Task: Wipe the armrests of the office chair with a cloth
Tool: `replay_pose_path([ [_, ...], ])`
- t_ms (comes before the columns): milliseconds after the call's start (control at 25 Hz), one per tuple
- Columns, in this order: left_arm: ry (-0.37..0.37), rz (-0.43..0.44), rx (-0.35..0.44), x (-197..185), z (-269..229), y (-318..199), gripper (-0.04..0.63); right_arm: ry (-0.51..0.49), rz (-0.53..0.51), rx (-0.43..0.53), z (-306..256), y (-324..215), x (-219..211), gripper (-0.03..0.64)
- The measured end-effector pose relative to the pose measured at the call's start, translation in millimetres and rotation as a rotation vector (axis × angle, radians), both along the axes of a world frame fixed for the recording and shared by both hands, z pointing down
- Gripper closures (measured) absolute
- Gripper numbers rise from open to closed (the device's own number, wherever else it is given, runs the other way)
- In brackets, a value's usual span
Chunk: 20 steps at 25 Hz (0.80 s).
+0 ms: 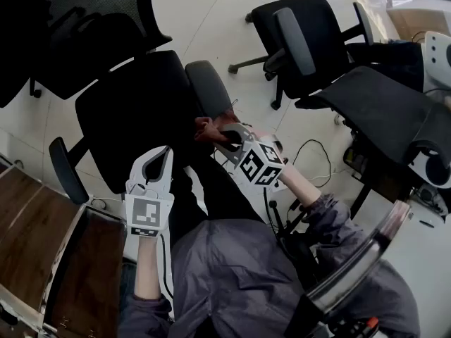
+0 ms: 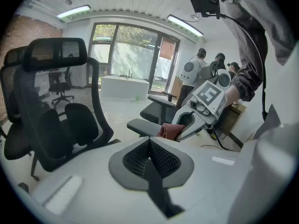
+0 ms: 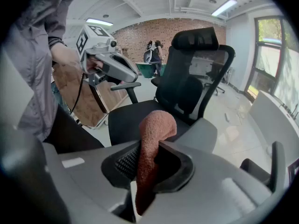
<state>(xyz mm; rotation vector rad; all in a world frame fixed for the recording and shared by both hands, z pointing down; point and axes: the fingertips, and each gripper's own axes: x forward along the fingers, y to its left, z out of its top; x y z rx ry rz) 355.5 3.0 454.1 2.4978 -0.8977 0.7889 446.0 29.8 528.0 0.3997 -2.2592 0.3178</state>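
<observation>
A black office chair (image 1: 137, 108) stands in front of me, with a grey armrest pad (image 1: 208, 87) on its right side and another armrest (image 1: 67, 170) on its left. My right gripper (image 1: 220, 134) is shut on a reddish-brown cloth (image 1: 207, 127) at the near end of the right-side pad. In the right gripper view the cloth (image 3: 154, 134) sticks up from between the jaws of that gripper (image 3: 149, 146). In the left gripper view the cloth (image 2: 170, 130) lies against the armrest (image 2: 142, 126). My left gripper (image 1: 158, 159) hovers over the seat's front edge, shut and holding nothing.
More black office chairs stand at the back right (image 1: 303, 41) and top left (image 1: 84, 34). A wooden desk (image 1: 42, 245) is at my lower left. Cables (image 1: 313, 153) run over the pale floor. People (image 2: 198, 69) stand far off by the windows.
</observation>
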Motion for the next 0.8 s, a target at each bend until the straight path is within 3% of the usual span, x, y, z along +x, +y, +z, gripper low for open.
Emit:
replay_pose_path([
  [240,0.038,0.007,-0.028,19.2,-0.9,16.6,0.58,0.043,-0.002,0.001,-4.2,4.3,28.3,0.561],
  [800,0.007,-0.097,-0.05,-17.8,10.5,-2.9,0.58,0.106,0.015,0.154,27.5,-185.3,22.9,0.561],
])
